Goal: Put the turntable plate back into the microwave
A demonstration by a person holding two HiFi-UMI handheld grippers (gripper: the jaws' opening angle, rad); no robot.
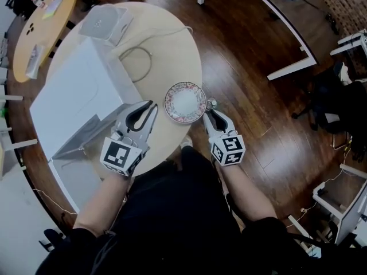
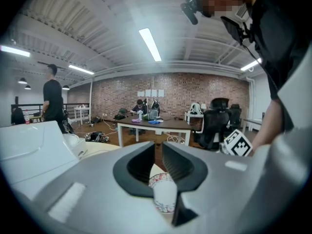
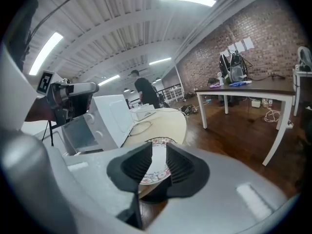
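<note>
My right gripper [image 1: 210, 113] sits at the plate [image 1: 184, 102] rim, jaws apart, gripping nothing — left gripper [image 1: 151, 106] narrowly parted, empty, beside the open microwave [image 1: 74, 96].

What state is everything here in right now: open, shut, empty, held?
Microwave: door open.
Turntable plate: flat on the table, outside the microwave, ungripped.
Left hand-held gripper: open, empty.
Right hand-held gripper: open, at the plate's rim.
</note>
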